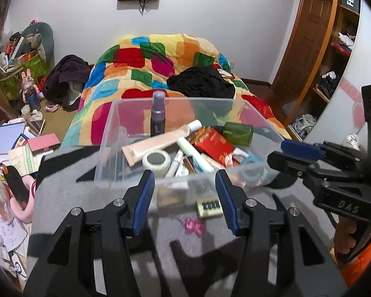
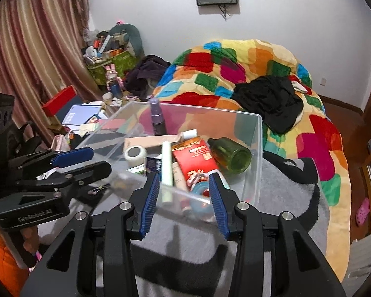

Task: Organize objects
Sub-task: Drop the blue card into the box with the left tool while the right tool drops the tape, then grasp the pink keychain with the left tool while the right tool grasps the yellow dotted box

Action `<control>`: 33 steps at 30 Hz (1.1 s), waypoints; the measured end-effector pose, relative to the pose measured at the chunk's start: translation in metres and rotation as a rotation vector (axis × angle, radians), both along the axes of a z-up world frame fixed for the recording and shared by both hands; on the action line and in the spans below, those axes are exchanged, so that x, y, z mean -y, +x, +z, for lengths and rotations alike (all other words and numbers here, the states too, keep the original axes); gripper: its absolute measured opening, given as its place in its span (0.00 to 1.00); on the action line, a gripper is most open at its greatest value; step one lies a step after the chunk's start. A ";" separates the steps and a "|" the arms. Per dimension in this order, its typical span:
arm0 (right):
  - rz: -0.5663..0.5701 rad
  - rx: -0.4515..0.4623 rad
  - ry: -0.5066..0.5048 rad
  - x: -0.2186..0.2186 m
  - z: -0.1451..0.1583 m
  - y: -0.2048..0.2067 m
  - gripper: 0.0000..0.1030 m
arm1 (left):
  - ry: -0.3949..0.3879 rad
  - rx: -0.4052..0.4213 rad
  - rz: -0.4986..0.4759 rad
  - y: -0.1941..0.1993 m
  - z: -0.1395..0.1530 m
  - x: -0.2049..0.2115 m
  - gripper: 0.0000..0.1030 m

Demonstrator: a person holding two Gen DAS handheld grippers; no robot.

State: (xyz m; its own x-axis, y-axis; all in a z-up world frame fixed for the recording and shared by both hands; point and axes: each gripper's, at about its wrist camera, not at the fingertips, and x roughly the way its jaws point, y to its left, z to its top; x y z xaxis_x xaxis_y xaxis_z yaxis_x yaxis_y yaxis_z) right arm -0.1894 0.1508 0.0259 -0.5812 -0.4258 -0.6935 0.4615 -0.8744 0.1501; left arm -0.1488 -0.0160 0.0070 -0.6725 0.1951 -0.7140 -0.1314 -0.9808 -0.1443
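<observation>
Grey-and-black blanket, colourful quilt, white wall

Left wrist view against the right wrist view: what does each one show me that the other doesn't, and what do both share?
Only the left wrist view shows the small combination lock and pink hair tie lying on the grey blanket outside the clear bin, plus the wardrobe shelves. Only the right wrist view shows the striped curtain and pink shoe. Both show the bin with purple spray bottle, green bottle, tape roll, and both grippers open, left and right.
</observation>
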 end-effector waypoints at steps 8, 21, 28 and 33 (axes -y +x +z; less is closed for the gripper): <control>0.030 -0.011 0.002 -0.001 0.000 0.023 0.48 | -0.029 0.117 -0.058 0.008 -0.036 -0.009 0.50; -0.011 0.101 0.024 0.008 -0.040 0.025 0.56 | -0.169 0.161 -0.111 0.002 -0.066 -0.032 0.28; 0.011 0.136 0.056 0.035 -0.053 0.019 0.56 | -0.148 0.146 -0.079 0.014 -0.062 -0.012 0.25; 0.023 0.151 0.080 0.056 -0.058 0.014 0.56 | -0.049 0.135 -0.003 0.028 -0.059 0.028 0.25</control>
State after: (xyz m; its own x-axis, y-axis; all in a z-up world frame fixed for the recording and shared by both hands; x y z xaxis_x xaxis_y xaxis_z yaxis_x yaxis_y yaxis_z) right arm -0.1750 0.0944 -0.0322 -0.4583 -0.3779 -0.8045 0.4590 -0.8757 0.1500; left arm -0.1212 -0.0444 -0.0518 -0.5695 0.1592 -0.8064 -0.1167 -0.9868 -0.1123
